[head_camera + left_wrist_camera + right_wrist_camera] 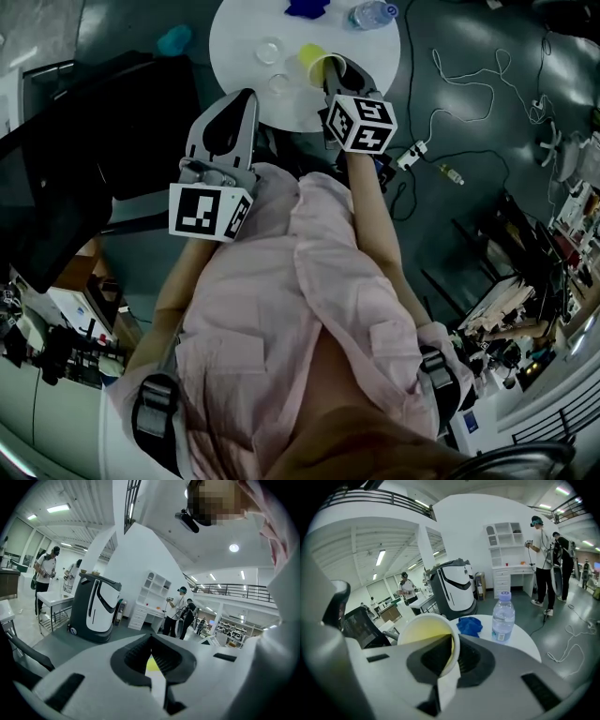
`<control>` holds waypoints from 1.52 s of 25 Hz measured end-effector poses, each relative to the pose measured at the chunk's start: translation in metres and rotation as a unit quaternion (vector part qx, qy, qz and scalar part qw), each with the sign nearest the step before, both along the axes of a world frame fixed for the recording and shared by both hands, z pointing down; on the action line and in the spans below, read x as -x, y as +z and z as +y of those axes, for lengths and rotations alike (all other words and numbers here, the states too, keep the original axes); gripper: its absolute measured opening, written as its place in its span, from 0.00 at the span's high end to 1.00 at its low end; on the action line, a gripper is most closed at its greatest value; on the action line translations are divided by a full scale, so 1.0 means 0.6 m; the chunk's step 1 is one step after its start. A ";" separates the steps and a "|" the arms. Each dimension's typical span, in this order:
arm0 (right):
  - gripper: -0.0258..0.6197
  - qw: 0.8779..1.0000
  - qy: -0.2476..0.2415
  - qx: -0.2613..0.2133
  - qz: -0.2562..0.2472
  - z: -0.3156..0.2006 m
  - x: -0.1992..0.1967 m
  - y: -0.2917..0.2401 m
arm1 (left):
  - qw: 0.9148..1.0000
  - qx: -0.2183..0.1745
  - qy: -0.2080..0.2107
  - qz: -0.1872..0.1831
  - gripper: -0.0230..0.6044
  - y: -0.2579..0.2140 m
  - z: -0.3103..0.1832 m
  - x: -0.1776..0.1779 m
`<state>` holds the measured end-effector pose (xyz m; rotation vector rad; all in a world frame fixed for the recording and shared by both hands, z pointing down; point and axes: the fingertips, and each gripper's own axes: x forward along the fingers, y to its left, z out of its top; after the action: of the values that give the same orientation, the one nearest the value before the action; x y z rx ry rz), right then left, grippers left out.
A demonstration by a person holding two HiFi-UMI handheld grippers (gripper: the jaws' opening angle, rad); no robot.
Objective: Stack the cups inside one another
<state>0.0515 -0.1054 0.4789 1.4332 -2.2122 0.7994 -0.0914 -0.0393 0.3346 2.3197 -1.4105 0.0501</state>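
A yellow cup (312, 58) hangs tilted above the round white table (234, 37), and my right gripper (336, 70) is shut on its rim. In the right gripper view one jaw sits inside the yellow cup (424, 630) and the other outside it, with the right gripper (451, 641) pinching the wall. Two clear cups (268, 49) (278, 83) stand on the table left of it. My left gripper (234, 98) hovers at the table's near edge, shut and empty. In the left gripper view, a sliver of yellow shows through the gap behind the left gripper's (151, 641) tips.
A blue cloth (307, 7) (468, 625) and a water bottle (372, 13) (503, 617) lie at the table's far side. A dark desk (56, 169) stands left, cables and a power strip (412, 155) right. A white-and-black machine (454, 588) and several people stand beyond.
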 end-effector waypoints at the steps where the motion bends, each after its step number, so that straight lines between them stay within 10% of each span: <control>1: 0.90 1.000 0.001 -0.008 0.001 -0.001 0.002 -0.010 | 1.000 0.000 0.001 0.002 0.94 0.000 0.000 0.003; 38: 0.90 0.977 0.075 -0.199 0.004 0.091 -0.010 -0.266 | 0.996 -0.080 0.032 0.013 0.94 -0.060 -0.040 0.048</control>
<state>0.0574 -0.0507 0.3195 1.7999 -2.3720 0.4040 -0.1200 -0.0636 0.2985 2.4852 -1.3739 -0.0767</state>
